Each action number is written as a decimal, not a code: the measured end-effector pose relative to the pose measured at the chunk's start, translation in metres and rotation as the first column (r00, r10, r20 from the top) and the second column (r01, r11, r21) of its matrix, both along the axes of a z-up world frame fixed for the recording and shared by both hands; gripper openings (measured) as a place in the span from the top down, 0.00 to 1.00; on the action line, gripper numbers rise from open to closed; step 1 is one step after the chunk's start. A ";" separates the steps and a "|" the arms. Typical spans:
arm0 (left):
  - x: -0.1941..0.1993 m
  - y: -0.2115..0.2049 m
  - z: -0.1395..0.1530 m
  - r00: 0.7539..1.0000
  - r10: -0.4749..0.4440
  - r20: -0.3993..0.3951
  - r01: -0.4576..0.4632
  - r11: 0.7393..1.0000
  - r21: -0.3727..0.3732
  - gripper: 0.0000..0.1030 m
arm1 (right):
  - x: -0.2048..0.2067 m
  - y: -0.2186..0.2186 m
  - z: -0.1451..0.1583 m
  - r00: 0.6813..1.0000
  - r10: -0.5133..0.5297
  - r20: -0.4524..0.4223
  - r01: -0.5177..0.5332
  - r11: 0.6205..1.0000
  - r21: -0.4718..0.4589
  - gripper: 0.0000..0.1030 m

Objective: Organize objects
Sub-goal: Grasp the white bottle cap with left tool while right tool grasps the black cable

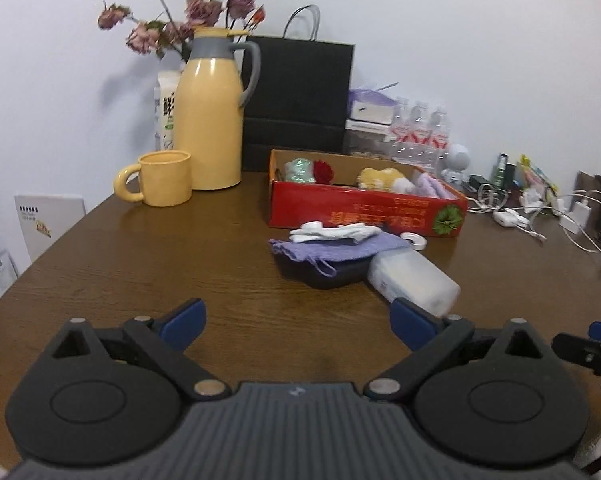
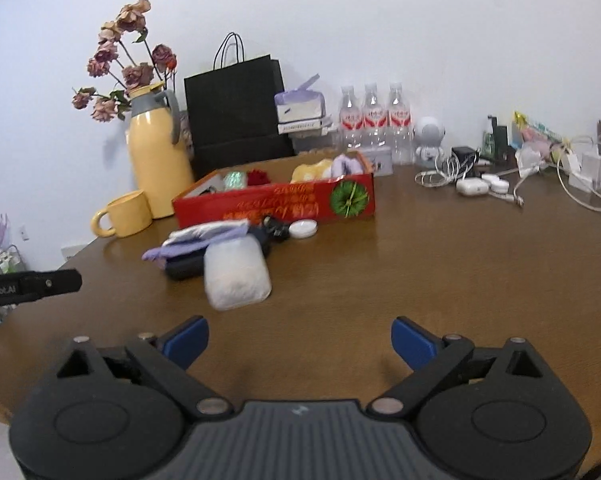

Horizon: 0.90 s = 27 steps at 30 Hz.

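Soft, even light is filling both fisheye views, casting faint shadows on the white wall (image 1: 460,40). Edges are bowing and corners darkening. The translucent plastic container (image 2: 236,276) is looking slightly blurred.

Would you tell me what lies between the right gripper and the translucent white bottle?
Only bare table separates the right gripper from the translucent white bottle, as the right wrist view shows.

Cloth (image 1: 332,249) on pouch (image 1: 332,274), in front of box (image 1: 364,210).
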<state>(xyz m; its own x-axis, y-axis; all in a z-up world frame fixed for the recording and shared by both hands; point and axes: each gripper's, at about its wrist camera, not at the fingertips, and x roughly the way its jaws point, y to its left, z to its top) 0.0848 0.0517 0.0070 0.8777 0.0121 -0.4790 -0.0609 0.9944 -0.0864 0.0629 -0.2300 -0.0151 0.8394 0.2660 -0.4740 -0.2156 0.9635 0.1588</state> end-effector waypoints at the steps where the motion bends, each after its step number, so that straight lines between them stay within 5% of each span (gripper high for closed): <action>1: 0.009 0.001 -0.001 1.000 -0.001 -0.012 0.001 1.000 0.003 0.15 | 0.008 0.000 0.000 1.000 -0.006 -0.001 0.006 1.000 0.000 0.08; 3: 0.030 0.002 -0.003 0.999 -0.020 -0.040 0.021 1.000 0.005 0.27 | 0.025 0.002 -0.002 1.000 -0.013 -0.008 0.013 1.000 0.005 0.13; 7: 0.083 0.008 0.002 0.997 -0.056 -0.056 0.055 0.998 -0.020 0.35 | 0.070 0.015 -0.001 0.999 0.039 -0.021 -0.039 0.998 -0.044 0.27; 13: 0.202 0.007 0.004 0.986 -0.118 -0.121 0.119 0.993 0.004 0.33 | 0.160 0.051 0.012 0.984 0.178 -0.005 -0.178 0.982 -0.067 0.47; 16: 0.256 0.010 -0.017 0.972 -0.085 -0.220 0.078 0.996 -0.039 0.51 | 0.203 0.072 0.011 0.978 0.207 0.001 -0.207 0.975 -0.076 0.52; 17: 0.265 0.011 -0.022 0.969 -0.065 -0.236 0.059 0.998 -0.035 0.59 | 0.220 0.079 0.008 0.977 0.211 -0.016 -0.212 0.974 -0.075 0.53; 22: 0.276 0.018 -0.038 0.969 -0.097 -0.226 0.078 0.993 -0.091 0.61 | 0.259 0.105 -0.018 0.967 0.237 -0.094 -0.245 0.966 -0.084 0.64; 25: 0.279 0.018 -0.045 0.966 -0.113 -0.232 0.092 0.991 -0.096 0.72 | 0.257 0.112 -0.030 0.968 0.241 -0.075 -0.247 0.964 -0.099 0.66; 27: 0.278 0.017 -0.047 0.970 -0.110 -0.216 0.091 0.991 -0.094 0.72 | 0.256 0.114 -0.030 0.964 0.255 -0.071 -0.261 0.961 -0.095 0.79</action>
